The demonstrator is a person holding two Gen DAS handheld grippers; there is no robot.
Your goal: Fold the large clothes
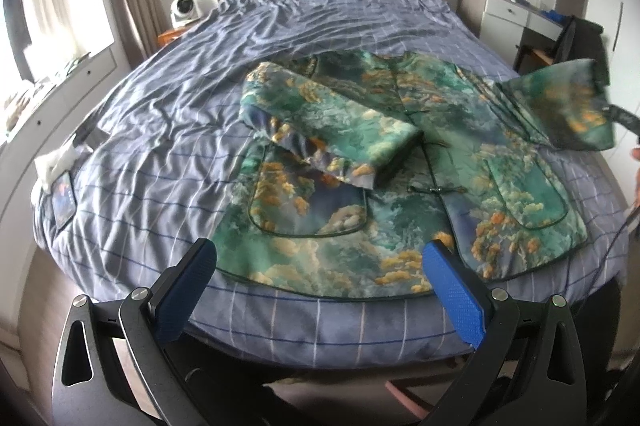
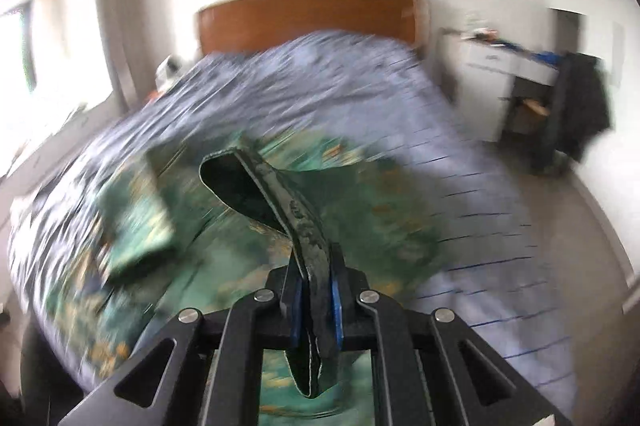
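Between the right gripper's [image 2: 316, 300] jaws sits the dark sleeve cuff [image 2: 304, 226], clamped edge-on so the sleeve lifts clear for folding inward. Jacket [image 1: 360, 161] lies flat on the bed [image 1: 160, 105] ahead of the left gripper [image 1: 320, 258], jaws spread, empty, ready near the hem.

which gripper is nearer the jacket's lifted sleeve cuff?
Right. The right gripper is clamped on the sleeve cuff; the left gripper hangs open over the jacket hem.
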